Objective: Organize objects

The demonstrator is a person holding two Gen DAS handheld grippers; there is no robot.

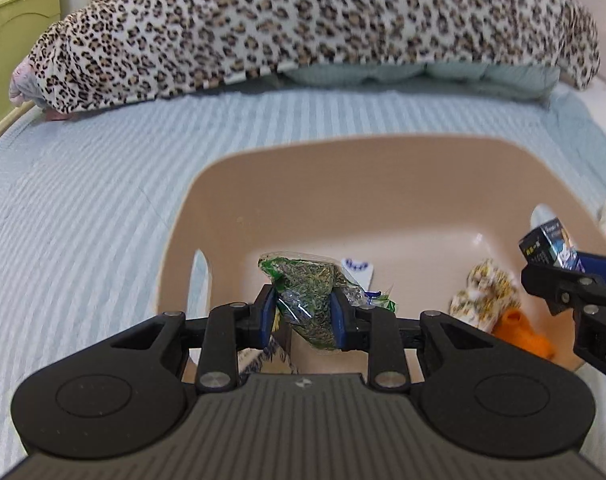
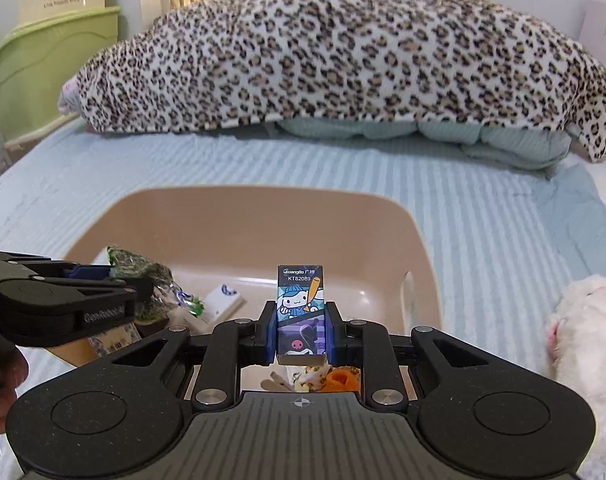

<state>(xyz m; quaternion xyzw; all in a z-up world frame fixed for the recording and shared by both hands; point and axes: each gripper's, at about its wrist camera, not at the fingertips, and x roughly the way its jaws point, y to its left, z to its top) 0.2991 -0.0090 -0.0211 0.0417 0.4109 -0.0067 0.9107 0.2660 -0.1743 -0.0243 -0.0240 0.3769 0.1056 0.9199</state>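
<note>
While both tools are held over the beige plastic basin [image 2: 239, 216] on the striped bedspread [image 1: 83, 200], the left gripper [image 1: 303, 312] is clamped on a clear bag of green dried leaves [image 1: 307, 300]. The right gripper [image 2: 301, 330] is clamped on a small cartoon-printed box [image 2: 300, 304], upright above the basin's near edge. A white packet [image 2: 223, 300] and an orange knitted item [image 1: 519, 330] are seen lying inside.
</note>
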